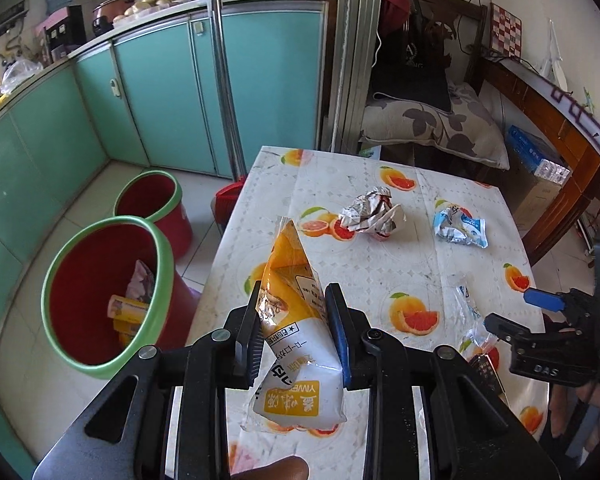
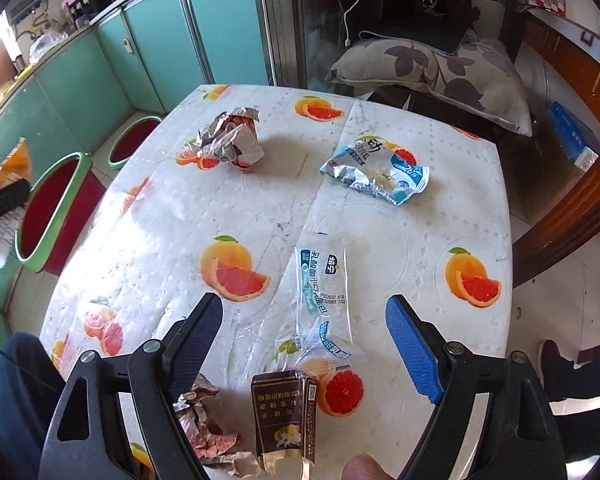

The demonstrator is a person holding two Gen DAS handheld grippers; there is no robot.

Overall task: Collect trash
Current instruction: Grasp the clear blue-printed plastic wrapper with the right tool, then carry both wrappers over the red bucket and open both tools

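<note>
Clamped between the closed pads of the left gripper (image 1: 292,320): an orange-and-white snack wrapper (image 1: 290,312), pinched mid-length, top end poking up, printed end dangling below the jaws, clear of the table (image 1: 380,248). Best carried leftward until fully above the near red bin (image 1: 104,300), then released only once inside the green rim, since so light a wrapper could drift or cling to a pad. Already in that bin: a pink wrapper and yellow packets. Just behind it, a second red bin (image 1: 152,200), apparently empty.

Held wide open and gripping nothing, the right gripper (image 2: 304,340) hangs over the near table edge, straddling a clear plastic bread wrapper (image 2: 320,288) with blue print. Closer in, between and below the jaws, a dark brown carton (image 2: 284,412) and crumpled silvery-pink foil (image 2: 208,432). Worth dropping squarely onto one piece and pinching a raised fold, as flat film lies tight against the tablecloth.

Further out on the table, well apart from each other: a crumpled silver wrapper (image 2: 228,140) and a blue-and-white snack bag (image 2: 376,172). Beyond the left edge, a red broom with a metal handle (image 1: 220,80) leaning on teal cabinets, near the bins but not across the likely drop path. Off the far end, a patterned cushion (image 2: 452,76) on a bench.
</note>
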